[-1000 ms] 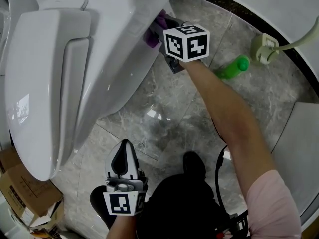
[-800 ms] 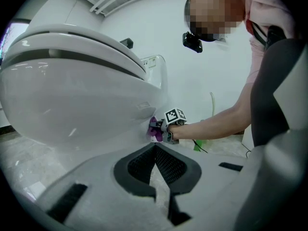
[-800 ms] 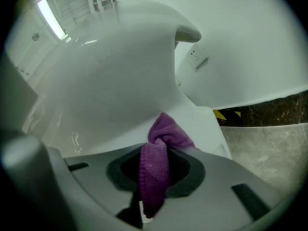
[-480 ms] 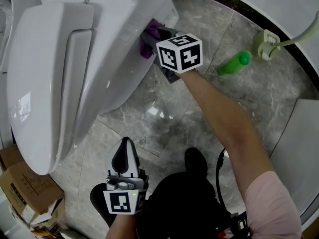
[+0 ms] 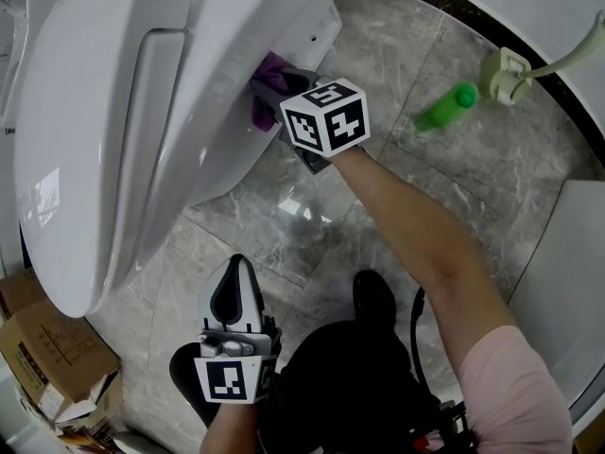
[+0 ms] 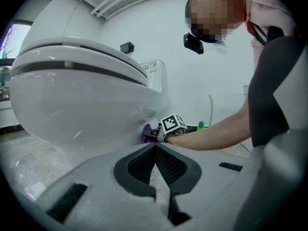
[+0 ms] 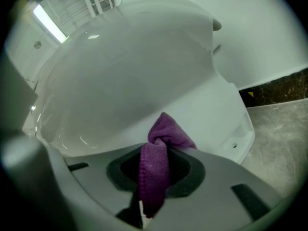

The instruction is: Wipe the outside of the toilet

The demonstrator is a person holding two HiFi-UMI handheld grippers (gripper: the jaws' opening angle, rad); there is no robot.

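Note:
A white toilet [image 5: 142,130] with its lid down fills the upper left of the head view. My right gripper [image 5: 274,93] is shut on a purple cloth [image 5: 267,88] and presses it against the side of the toilet bowl [image 7: 144,71]. In the right gripper view the purple cloth [image 7: 156,165] hangs bunched between the jaws, touching the bowl. My left gripper [image 5: 234,296] is shut with nothing in it, held low over the floor near the toilet's front. In the left gripper view the right gripper's marker cube [image 6: 172,125] and the cloth [image 6: 148,134] show under the bowl.
A green bottle [image 5: 444,108] lies on the grey marble floor [image 5: 378,55] at the right, beside a wall fitting with a pale hose [image 5: 506,72]. Cardboard boxes [image 5: 43,357] sit at the lower left. A dark shoe [image 5: 373,301] stands on the floor by my legs.
My right gripper has slid the purple cloth along the bowl's side toward the toilet's front, leftward and down in the head view. The left gripper has stayed put.

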